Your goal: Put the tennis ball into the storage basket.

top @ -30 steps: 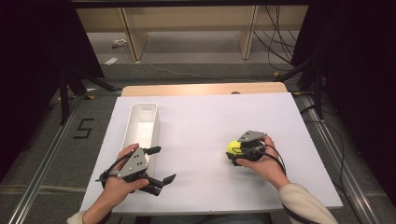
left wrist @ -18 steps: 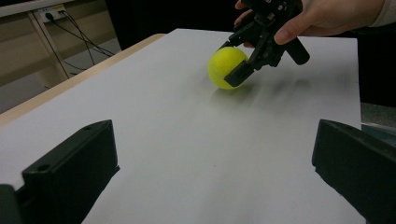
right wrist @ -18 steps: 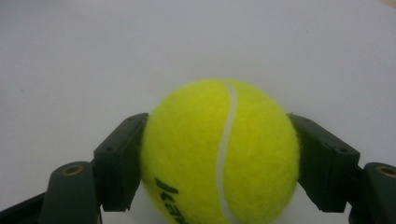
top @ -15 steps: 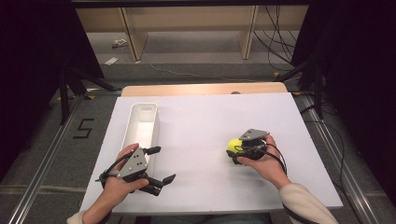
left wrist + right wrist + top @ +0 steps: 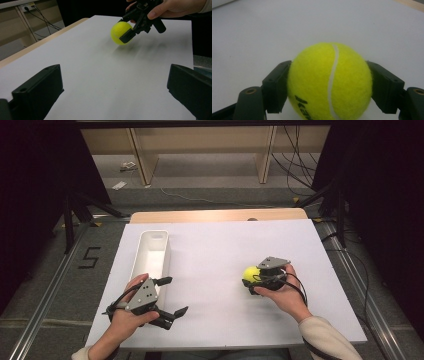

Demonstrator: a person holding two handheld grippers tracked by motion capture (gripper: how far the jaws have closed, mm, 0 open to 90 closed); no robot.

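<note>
Your right gripper (image 5: 251, 281) is clamping the fuzzy yellow-green tennis ball (image 5: 251, 274): in the right gripper view its two black jaws are pressing against the ball's (image 5: 329, 81) left and right sides, with the white seam and some dark lettering facing the camera. In the left gripper view the ball (image 5: 121, 32) is sitting between the right gripper's (image 5: 130, 31) jaws, and it appears to be just off the white rectangular surface (image 5: 215, 250), though the blur beneath it is making that hard to judge. Your right hand (image 5: 280, 290) is wrapping around the gripper body just beside the ball, with the grey three-cornered plate on top.

Taking the ball as the landmark, the long narrow white plastic tray (image 5: 152, 255) is lying well apart from it, towards your left side, running lengthwise away from you. Your left gripper (image 5: 171, 297) is resting near the tray's near end, also well apart from the ball, with its jaws standing wide apart and holding nothing. In the left gripper view those jaws are framing bare white surface (image 5: 100, 82), and they are pointing across towards the ball. Your left hand (image 5: 127, 312) is gripping the body of that gripper, on the side away from the ball.
</note>
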